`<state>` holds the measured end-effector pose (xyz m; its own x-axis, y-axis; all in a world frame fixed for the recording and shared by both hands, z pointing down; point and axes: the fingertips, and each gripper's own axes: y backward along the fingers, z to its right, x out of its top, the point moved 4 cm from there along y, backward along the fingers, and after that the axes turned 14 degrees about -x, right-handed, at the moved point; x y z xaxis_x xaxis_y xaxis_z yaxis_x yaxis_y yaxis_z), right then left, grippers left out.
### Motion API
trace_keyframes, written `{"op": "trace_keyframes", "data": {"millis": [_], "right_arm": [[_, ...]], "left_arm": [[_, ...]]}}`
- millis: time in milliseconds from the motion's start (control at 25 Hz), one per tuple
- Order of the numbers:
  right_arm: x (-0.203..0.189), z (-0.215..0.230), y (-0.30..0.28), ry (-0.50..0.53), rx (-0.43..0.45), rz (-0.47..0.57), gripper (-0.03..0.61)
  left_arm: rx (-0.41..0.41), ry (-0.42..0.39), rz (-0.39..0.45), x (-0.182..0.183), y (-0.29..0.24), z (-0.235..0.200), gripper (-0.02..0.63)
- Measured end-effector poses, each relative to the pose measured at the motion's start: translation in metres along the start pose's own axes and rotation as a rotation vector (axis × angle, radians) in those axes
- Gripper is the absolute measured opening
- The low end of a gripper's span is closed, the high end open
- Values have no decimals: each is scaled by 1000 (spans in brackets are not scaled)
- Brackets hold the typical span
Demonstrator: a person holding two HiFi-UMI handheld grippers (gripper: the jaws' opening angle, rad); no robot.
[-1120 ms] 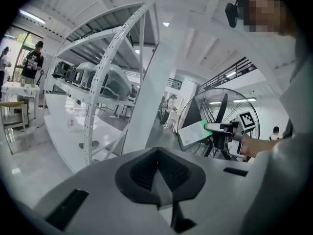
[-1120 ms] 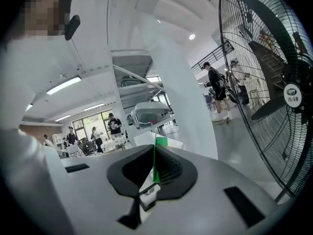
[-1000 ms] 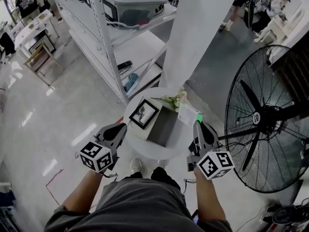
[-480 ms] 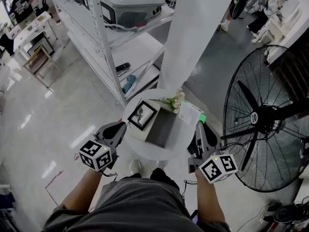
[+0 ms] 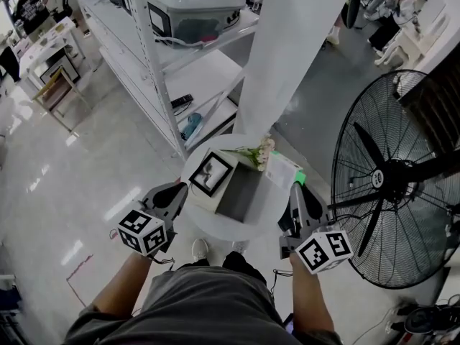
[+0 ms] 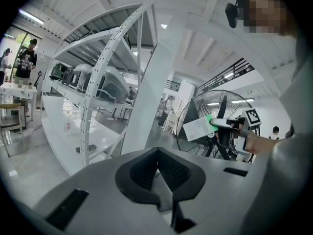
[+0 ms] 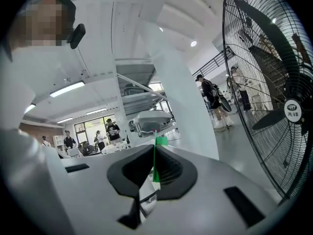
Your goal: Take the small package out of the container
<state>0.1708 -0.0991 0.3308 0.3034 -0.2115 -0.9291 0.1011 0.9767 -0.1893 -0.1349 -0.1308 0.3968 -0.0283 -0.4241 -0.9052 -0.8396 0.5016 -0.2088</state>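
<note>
The grey open container (image 5: pixel 243 192) stands on a small round white table (image 5: pixel 208 214). The small package (image 5: pixel 281 169), white and flat with a green edge, hangs above the container's right end, outside it. My right gripper (image 5: pixel 295 187) is shut on the package's green end. The right gripper view shows the package (image 7: pixel 160 141) edge-on between the jaws of that gripper (image 7: pixel 153 169). My left gripper (image 5: pixel 178 190) hovers at the table's left edge, shut and empty (image 6: pixel 157 169). Its own view shows the package (image 6: pixel 197 129) held up across from it.
A framed picture (image 5: pixel 210 172) and a spray of flowers (image 5: pixel 259 149) lie on the table beside the container. A big standing fan (image 5: pixel 392 178) is close on the right. A white column (image 5: pixel 287 49) and a metal shelf unit (image 5: pixel 180 63) stand behind the table.
Hardly anything has moved. The right gripper has sunk back a little with the package still in it, and the left gripper has stayed put.
</note>
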Motion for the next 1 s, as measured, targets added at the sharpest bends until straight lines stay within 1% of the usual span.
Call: {"op": "trace_keyframes", "data": {"millis": [360,1000], "right_arm": [[-4,-3,-6,0,1,-15,25],[-3,-4,-13,5,13,-36,25]], "left_arm": [[-3,7,-4,-2,1,-7,15],[2,6,-3,1,-3,-6,15]]}}
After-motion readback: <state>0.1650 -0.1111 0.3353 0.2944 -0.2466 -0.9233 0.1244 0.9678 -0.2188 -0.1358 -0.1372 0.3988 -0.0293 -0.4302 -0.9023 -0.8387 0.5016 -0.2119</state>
